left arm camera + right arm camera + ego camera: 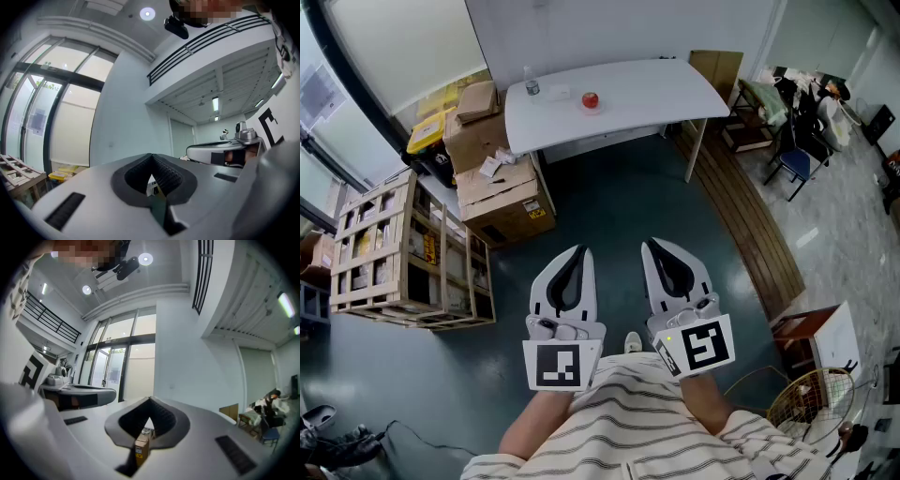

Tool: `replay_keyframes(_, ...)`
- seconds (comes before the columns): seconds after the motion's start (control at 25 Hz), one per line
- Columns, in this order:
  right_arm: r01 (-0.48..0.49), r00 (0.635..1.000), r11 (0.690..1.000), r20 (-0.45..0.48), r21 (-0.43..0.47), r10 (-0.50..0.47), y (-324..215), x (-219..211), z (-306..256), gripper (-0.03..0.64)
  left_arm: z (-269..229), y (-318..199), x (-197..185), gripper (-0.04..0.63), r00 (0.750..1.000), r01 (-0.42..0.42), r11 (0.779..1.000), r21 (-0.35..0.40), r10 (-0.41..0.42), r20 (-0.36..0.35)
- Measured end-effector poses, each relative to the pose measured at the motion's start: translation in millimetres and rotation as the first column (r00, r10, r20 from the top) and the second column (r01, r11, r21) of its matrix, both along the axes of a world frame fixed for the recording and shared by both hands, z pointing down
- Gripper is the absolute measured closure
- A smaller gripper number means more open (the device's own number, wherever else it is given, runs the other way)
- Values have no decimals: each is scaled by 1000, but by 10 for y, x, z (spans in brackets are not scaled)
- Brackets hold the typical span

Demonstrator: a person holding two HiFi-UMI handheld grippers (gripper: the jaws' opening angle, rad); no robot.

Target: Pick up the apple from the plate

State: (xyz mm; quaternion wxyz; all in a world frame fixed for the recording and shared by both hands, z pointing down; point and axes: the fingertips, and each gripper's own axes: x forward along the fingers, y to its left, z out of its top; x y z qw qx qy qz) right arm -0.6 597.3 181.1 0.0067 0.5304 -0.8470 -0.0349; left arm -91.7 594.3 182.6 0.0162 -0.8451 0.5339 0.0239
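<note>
Both pairs of jaws are clenched on nothing, the left gripper [577, 251] and right gripper [652, 244] level near the body. The round, glossy red apple [590, 99] sits well apart on the smooth white table [656, 89], its plate too small to make out. The danger, I'd say: arriving still clenched would nudge that slick fruit and send it rolling off.

White table [619, 94] by wall [609, 28]; cardboard boxes [502, 192], wooden crate [403, 253]; dark floor [609, 216].

No print is legible; the yellow label [537, 214] on the cardboard box [499, 199] is too small.
</note>
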Motion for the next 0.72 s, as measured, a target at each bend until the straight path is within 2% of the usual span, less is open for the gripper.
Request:
replay_keyframes(0.4, 60, 998, 998, 36, 12, -61, -107, 199, 6, 606, -5, -95, 221, 592, 999, 30, 999, 13, -30, 11)
replay_keyframes(0.72, 113, 992, 993, 44, 20, -114, -272, 542, 88, 606, 79, -205, 616, 592, 996, 81, 997, 12, -81, 36)
